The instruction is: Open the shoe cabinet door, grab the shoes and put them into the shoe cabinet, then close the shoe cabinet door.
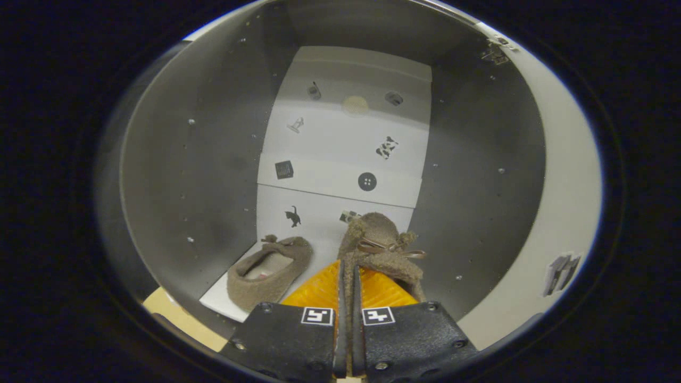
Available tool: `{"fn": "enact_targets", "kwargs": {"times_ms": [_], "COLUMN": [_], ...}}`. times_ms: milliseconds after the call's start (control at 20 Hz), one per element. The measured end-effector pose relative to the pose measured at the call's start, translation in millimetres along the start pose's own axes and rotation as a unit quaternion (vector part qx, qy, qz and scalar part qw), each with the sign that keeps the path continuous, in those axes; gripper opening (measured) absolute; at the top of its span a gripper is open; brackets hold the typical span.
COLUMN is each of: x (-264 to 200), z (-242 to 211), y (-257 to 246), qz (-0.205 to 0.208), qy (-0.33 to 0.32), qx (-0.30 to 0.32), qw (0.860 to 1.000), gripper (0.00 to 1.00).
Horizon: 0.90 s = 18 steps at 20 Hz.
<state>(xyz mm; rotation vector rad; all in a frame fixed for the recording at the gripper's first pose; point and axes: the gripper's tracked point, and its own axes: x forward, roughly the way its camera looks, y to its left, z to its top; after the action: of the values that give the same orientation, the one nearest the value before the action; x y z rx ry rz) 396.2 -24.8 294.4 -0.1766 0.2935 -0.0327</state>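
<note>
I look into the open shoe cabinet [181, 175], whose grey side walls frame a white back panel [340, 159] with small stickers. One fuzzy tan shoe [268, 276] lies on the cabinet floor, left of my fingers, its opening facing me. A second fuzzy tan shoe [380, 247] with a small bow hangs upright just ahead of my fingers. My gripper [348, 282] is shut on this shoe, its rim pinched thinly between both fingers. It hangs to the right of the first shoe; whether it touches the floor is hidden.
The cabinet's white front edge [564, 202] curves down the right side, with a small hinge [497, 53] near the top. A strip of light wooden surface [175, 314] shows below the cabinet's left corner. Small shelf-pin holes dot both side walls.
</note>
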Motion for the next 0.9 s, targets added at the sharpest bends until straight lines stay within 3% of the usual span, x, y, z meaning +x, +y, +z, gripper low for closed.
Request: {"fn": "enact_targets", "kwargs": {"times_ms": [350,700,900], "x": [62.2,68.5,53.5], "z": [-27.1,-29.9,-28.3], "y": [8.4,13.3,6.6], "qz": [-0.012,-0.007,-0.015], "qy": [0.021,0.020,0.025], "qx": [-0.008,0.000,0.004], "qw": [1.000,1.000,1.000], "gripper": [0.08,0.17,0.53]}}
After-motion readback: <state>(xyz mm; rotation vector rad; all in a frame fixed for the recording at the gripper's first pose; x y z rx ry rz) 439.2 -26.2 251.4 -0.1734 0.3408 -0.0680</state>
